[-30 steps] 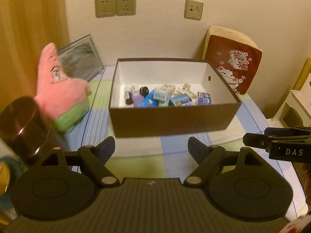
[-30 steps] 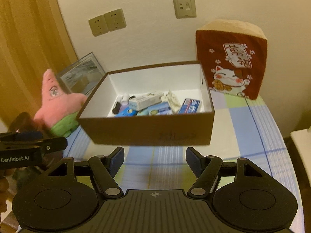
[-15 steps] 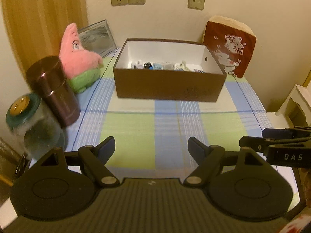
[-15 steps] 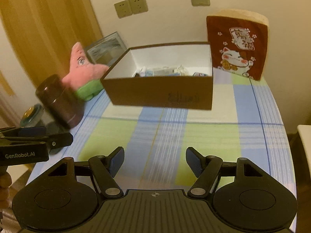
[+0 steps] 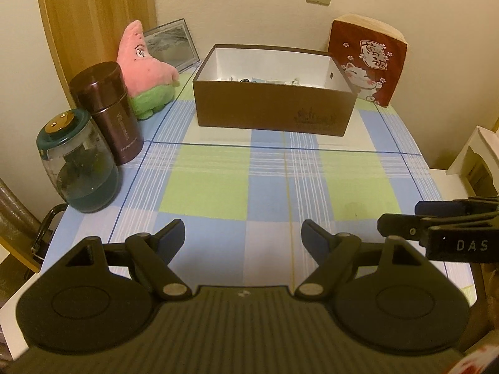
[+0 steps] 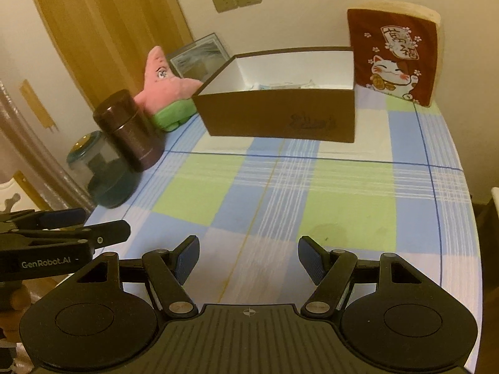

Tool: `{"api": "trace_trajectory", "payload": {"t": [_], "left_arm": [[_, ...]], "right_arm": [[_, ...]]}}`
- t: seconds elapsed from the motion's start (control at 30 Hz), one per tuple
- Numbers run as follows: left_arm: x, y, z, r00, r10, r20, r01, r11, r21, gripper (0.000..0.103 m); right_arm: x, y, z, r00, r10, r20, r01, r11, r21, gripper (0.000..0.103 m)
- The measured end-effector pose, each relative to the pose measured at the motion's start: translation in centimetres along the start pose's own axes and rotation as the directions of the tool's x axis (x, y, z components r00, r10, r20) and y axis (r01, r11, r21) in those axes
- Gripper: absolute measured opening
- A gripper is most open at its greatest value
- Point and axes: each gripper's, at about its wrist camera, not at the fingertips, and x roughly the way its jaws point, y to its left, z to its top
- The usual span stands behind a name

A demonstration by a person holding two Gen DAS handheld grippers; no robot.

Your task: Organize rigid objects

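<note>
A brown cardboard box with a white inside stands at the far middle of the checked table; it also shows in the right wrist view. Several small items lie inside it, mostly hidden by its front wall. My left gripper is open and empty, low over the near part of the table. My right gripper is open and empty, also near the front edge. Each gripper shows at the edge of the other's view.
A dark maroon canister and a teal-lidded glass jar stand at the left edge. A pink star plush and a picture frame sit behind them. A red cat-print cushion leans at the back right.
Both grippers have pulled back from the box toward the near edge of the table, so the box looks smaller and farther. Both stay open and empty.
</note>
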Motion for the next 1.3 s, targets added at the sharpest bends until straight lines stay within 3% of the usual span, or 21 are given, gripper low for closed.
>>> {"api": "trace_trajectory", "payload": {"t": [0.53, 1.3], "left_arm": [[-1.3, 2.4, -1.2, 0.998, -0.059, -0.008, 0.059, 0.998, 0.037, 0.080], [-1.6, 3.8, -1.6, 0.997, -0.077, -0.004, 0.078, 0.996, 0.033, 0.080]], "right_arm": [[-0.5, 2.8, -1.8, 0.999, -0.050, -0.010, 0.050, 0.998, 0.050, 0.070], [-0.1, 4.4, -2.2, 0.997, -0.072, -0.013, 0.073, 0.996, 0.044, 0.070]]}}
